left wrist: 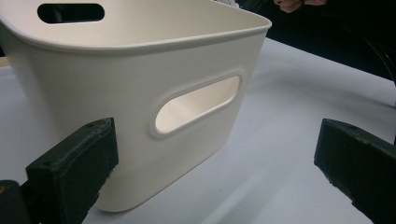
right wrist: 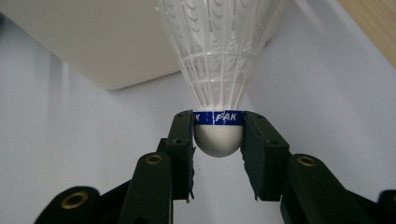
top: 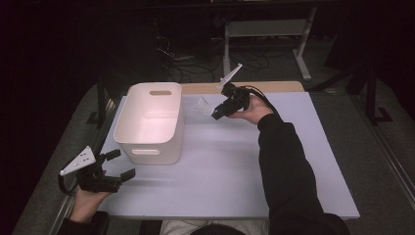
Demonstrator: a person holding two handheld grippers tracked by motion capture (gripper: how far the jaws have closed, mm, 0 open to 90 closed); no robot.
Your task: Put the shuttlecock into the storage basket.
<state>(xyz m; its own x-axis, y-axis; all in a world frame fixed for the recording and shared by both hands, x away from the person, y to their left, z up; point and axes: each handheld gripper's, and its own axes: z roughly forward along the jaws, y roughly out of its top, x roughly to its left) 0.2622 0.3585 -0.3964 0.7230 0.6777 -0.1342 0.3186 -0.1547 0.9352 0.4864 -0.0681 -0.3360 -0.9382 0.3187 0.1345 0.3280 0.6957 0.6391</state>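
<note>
One shuttlecock (right wrist: 218,70), white skirt, blue band at the cork, at 1 o'clock on the tabletop (top: 235,161). One white bin (top: 147,125) with cut-out handles, at 10 o'clock. Two tools: left tool (top: 120,166) at 8 o'clock, right tool (top: 215,112) at 1 o'clock.

in the right gripper view the shuttlecock (right wrist: 218,70) is cut off by the top edge, so the ends of its feathers are not seen. in the high view it (top: 203,105) is too small and pale to read. in the left gripper view the white basket (left wrist: 140,93) runs past the top and left edges.
</note>
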